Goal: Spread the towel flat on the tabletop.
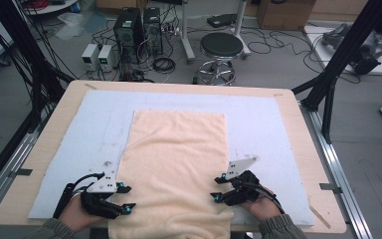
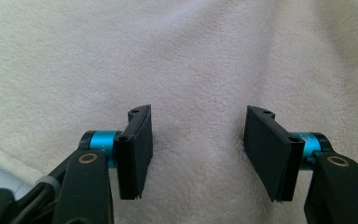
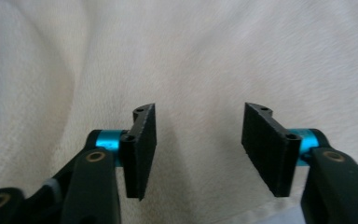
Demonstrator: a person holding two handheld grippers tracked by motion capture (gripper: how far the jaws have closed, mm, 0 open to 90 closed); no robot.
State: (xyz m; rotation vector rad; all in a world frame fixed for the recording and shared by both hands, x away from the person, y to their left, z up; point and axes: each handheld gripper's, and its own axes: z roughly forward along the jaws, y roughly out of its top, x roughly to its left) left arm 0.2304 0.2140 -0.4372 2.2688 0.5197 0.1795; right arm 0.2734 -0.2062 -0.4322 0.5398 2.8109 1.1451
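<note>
While both hover over the towel (image 1: 176, 164), left tool (image 1: 125, 196) and right tool (image 1: 217, 188) gape half-wide, gripping nothing.

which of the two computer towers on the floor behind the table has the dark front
The left tower: its front is black, while the right tower beside it has a grey front.

A lab: computer towers (image 1: 138, 27), bench power supplies (image 1: 98, 56), loose floor cables (image 1: 164, 63), a stool (image 1: 221, 50)

The towel's (image 1: 176, 169) near end runs off the bottom edge
</note>
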